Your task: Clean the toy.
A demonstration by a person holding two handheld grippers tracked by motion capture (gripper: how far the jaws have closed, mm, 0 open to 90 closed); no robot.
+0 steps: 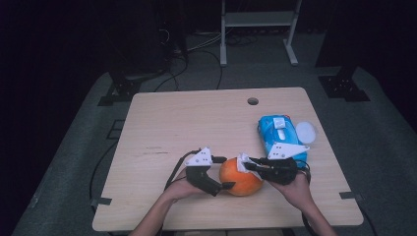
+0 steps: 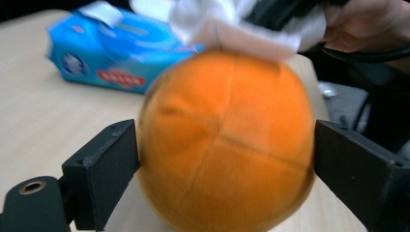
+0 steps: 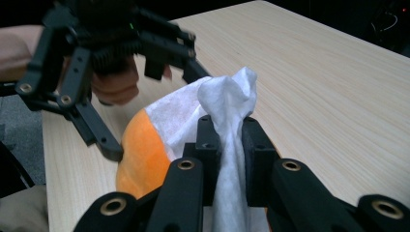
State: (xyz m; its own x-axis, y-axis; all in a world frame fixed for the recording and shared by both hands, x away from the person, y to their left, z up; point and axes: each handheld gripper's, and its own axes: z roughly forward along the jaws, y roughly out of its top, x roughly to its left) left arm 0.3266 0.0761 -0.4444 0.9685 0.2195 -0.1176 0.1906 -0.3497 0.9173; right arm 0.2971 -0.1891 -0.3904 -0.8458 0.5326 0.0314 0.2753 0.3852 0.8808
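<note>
An orange ball is sitting on the near part of the bench, just right of the middle, between the two hands. The left gripper is reaching in from the ball's left side, and its jaws are standing wide, one on each flank of the ball; in the left gripper view the orange ball is lying between them with both black pads right at its sides, though the blur is making it hard to tell whether they are pressing, so the jaws are reading as released around it. The right gripper is coming in from the right, and its jaws are clenched on a white wipe. In the right gripper view the white wipe is standing pinched upright between those jaws, while its loose end is draping over the top of the ball. Farther back on the right, a blue wipes pack is lying flat, with a small white lid just beside its right edge.
</note>
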